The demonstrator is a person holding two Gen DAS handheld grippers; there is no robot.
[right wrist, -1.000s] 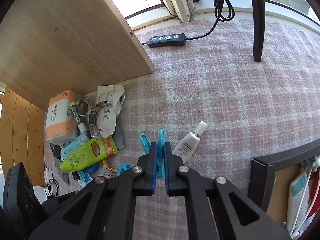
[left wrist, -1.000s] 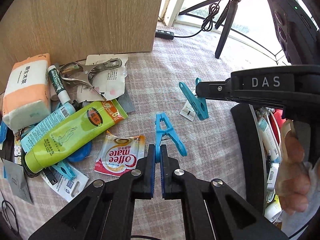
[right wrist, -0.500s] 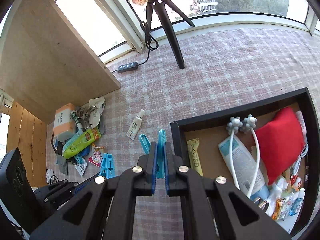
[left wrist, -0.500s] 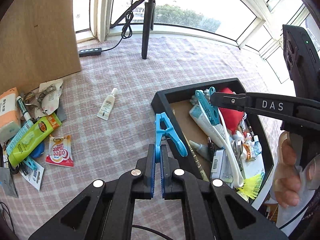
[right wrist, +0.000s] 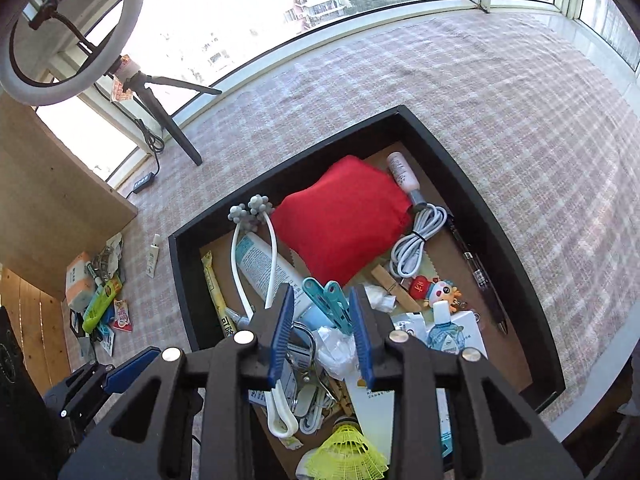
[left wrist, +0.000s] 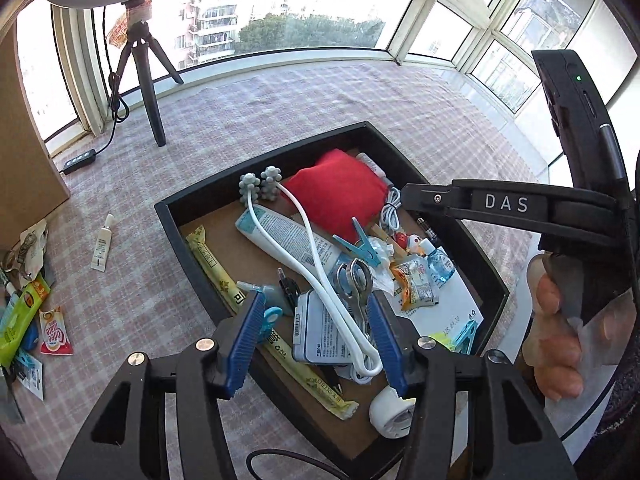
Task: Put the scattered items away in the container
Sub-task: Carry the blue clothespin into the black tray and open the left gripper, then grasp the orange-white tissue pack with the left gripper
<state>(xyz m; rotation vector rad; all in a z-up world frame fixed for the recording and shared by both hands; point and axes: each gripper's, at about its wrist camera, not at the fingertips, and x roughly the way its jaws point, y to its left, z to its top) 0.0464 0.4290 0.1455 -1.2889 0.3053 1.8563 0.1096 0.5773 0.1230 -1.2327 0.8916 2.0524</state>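
Over the black container (right wrist: 476, 208) you held both grippers pointing steeply down, so that whatever left them would land inside its walls. The right gripper (right wrist: 322, 330) had its jaws opening, a teal clothespin (right wrist: 332, 304) loose between them and above the white tube; no pad pressed on it. The left gripper (left wrist: 314, 344) was opening too, a blue clip (left wrist: 270, 318) at its left pad near the container's nearer wall; whether that pad touched it could not be told. Beyond the container's left wall, on the checked cloth of the bench (left wrist: 280, 96), a small white tube (left wrist: 102, 246) lay alone. Farther left, by the wooden board, the green tube (left wrist: 18, 314) and coffee sachet (left wrist: 54, 332) waited in the remaining pile, judging by which the tidying was well short of finished.
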